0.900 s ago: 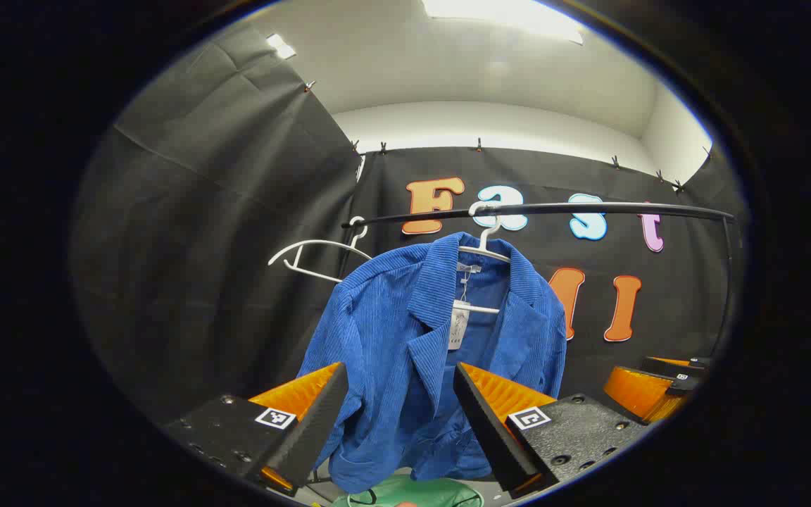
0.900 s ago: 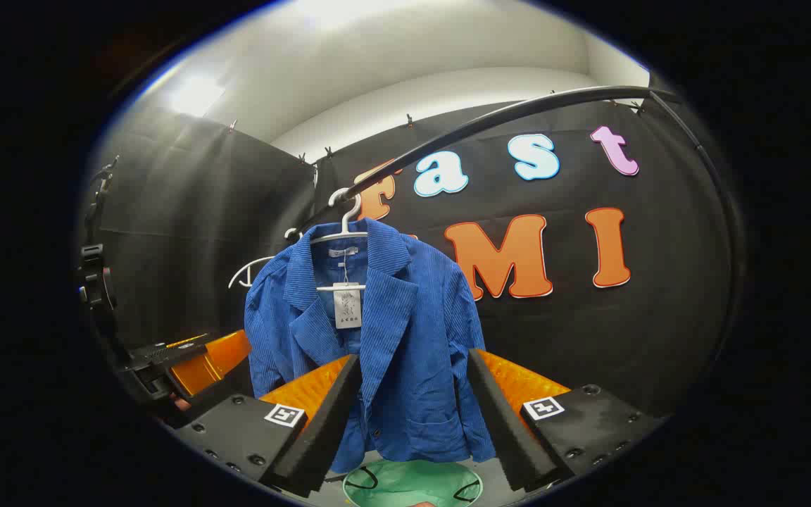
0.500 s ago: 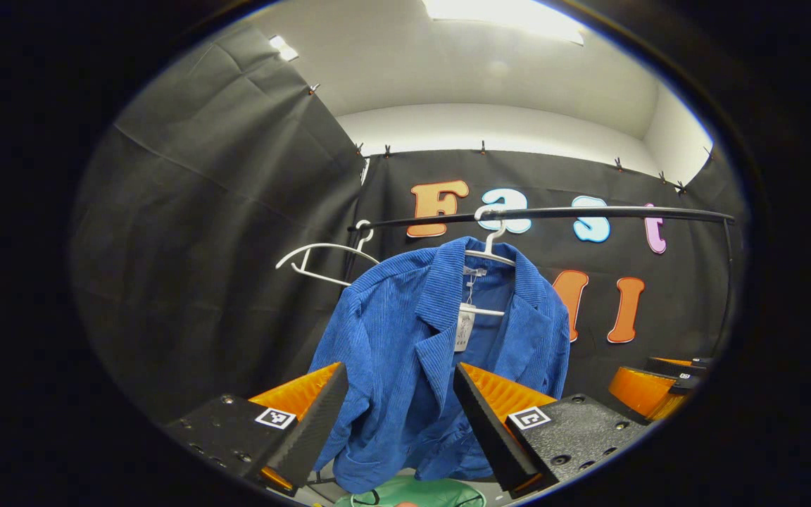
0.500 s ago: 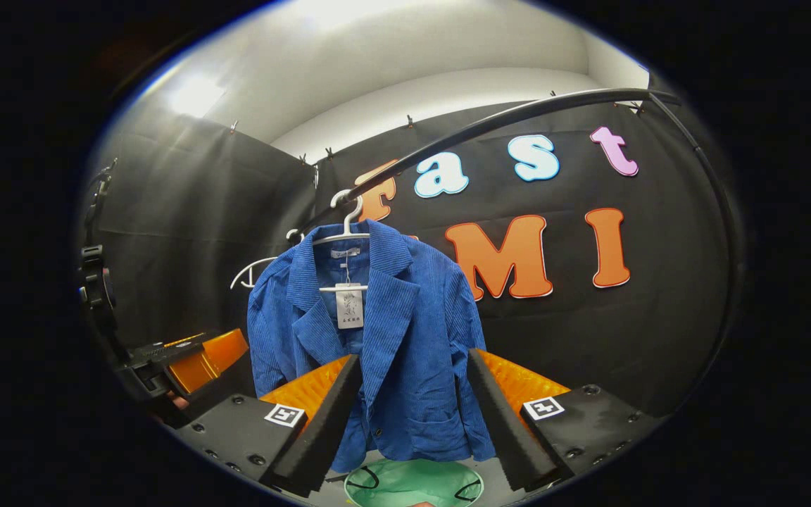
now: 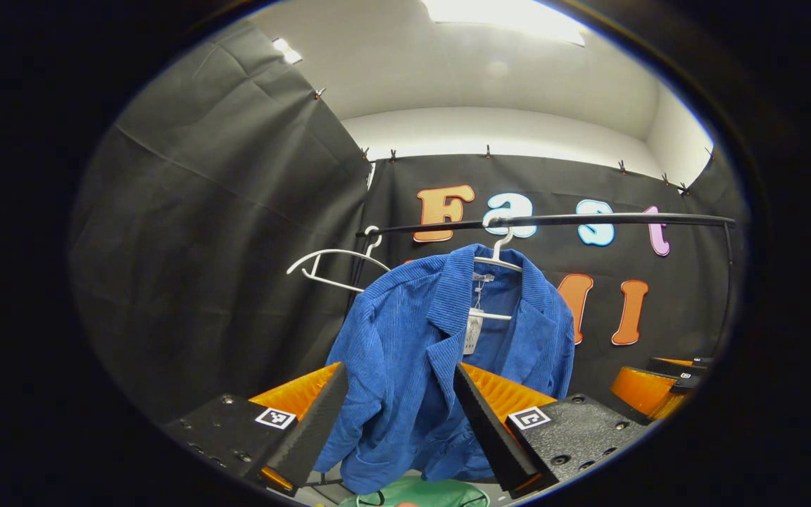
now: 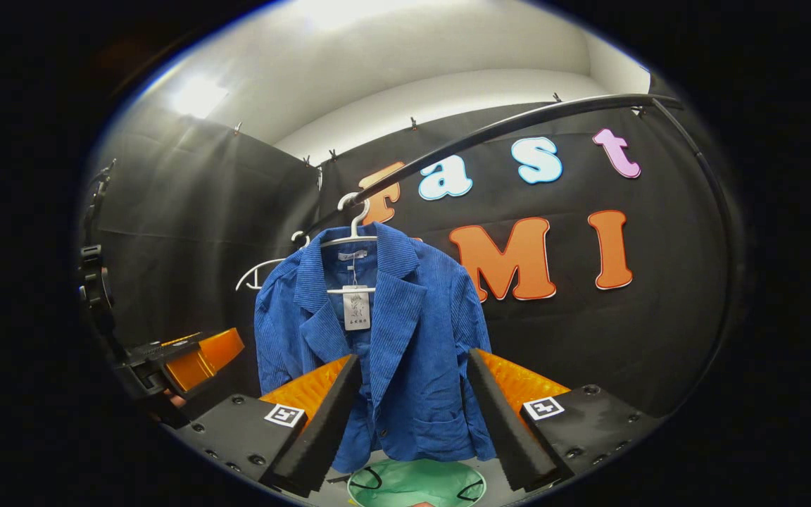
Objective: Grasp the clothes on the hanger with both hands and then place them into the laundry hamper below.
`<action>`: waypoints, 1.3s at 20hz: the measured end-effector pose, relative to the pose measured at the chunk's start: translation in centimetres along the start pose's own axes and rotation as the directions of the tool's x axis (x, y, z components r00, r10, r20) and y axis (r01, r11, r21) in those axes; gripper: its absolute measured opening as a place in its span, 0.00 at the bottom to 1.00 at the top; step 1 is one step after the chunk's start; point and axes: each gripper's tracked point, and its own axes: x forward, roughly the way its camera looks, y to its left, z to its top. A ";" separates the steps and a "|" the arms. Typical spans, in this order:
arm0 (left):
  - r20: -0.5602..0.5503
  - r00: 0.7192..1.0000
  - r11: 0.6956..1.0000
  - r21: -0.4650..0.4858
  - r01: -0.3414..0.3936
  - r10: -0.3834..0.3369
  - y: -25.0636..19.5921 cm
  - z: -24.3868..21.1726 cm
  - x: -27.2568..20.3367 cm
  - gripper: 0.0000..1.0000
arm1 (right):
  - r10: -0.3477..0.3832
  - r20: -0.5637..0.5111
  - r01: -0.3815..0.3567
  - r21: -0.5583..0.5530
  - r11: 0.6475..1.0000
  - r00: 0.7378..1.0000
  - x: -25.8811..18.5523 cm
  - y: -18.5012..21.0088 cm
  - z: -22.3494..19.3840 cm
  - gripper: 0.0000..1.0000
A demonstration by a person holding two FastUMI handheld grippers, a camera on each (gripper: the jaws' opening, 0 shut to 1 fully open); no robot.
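A blue corduroy jacket hangs on a white hanger from a black rail, with a paper tag at its collar. My left gripper is open and short of the jacket, its fingers framing the left front panel. In the right gripper view the jacket hangs from the same hanger, and my right gripper is open, apart from the cloth. Below the hem lies the green laundry hamper, also at the bottom of the left gripper view.
An empty white hanger hangs at the rail's left end. The rail's upright post stands at the right. The right gripper shows low on the right, the left gripper low on the left. Black cloth walls close the booth.
The jacket and rail have drifted slightly right and down in both views, as both grippers shifted a little. Both stay open and hold nothing.
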 end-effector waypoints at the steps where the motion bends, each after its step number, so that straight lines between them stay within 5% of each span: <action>1: 0.003 1.000 1.000 -0.001 -0.004 0.004 0.2 0.1 0.0 0.92 | 0.003 0.001 -0.003 0.000 1.000 1.000 -0.1 0.1 0.0 0.97; 18: 0.018 1.000 0.999 -0.036 -0.003 0.003 1.8 0.6 2.9 0.92 | -0.010 0.030 0.011 -0.033 0.999 0.999 3.5 0.2 1.7 0.97; 21: -0.021 0.999 0.999 -0.029 0.034 -0.034 2.2 -1.3 4.5 0.95 | -0.015 0.012 0.015 -0.021 1.000 1.000 6.9 1.0 0.8 0.97; 23: -0.056 0.994 0.995 -0.034 0.092 -0.094 2.1 -2.8 5.5 0.92 | -0.043 -0.012 0.044 0.018 0.999 0.999 9.7 1.7 -0.7 0.89; 24: -0.070 0.990 0.992 -0.039 0.119 -0.122 2.2 -3.4 6.0 0.92 | -0.053 -0.021 0.054 0.033 0.998 0.998 11.0 2.2 -1.5 0.97; 26: -0.090 0.980 0.983 -0.044 0.176 -0.180 2.4 -4.2 7.1 0.95 | -0.078 -0.055 0.080 0.040 0.996 0.995 13.7 3.5 -3.6 0.97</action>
